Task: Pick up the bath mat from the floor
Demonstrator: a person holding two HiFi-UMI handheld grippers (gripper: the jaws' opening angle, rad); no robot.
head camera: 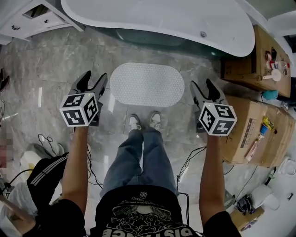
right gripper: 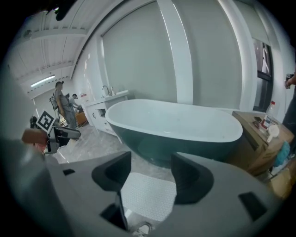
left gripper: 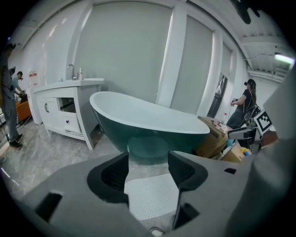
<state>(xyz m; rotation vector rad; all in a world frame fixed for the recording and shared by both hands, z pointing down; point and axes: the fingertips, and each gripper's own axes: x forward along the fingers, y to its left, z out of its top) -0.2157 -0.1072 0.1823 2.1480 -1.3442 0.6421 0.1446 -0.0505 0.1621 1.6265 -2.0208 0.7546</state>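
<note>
Currently, left gripper (head camera: pixel 94 79) and right gripper (head camera: pixel 202 86) flank the bath mat (head camera: pixel 147 84).

Bathtub (head camera: pixel 138 14): freestanding, white inside, dark green outside, at the far side of the floor.
Floor (head camera: pixel 46 69): grey, marble-pattern tiles.
Cabinet (head camera: pixel 32 21): white, with drawers, left of the bathtub; faucet (left gripper: pixel 70 70) on top.
Cardboard boxes (head camera: pixel 252 134): right of the bathtub, small items on top.
Bystander (left gripper: pixel 244 104): standing beyond the boxes.

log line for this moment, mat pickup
stage: pre-grasp | bath mat: flat on floor, untouched | left gripper: open, empty, beside mat's left end | right gripper: open, empty, beside mat's right end
</note>
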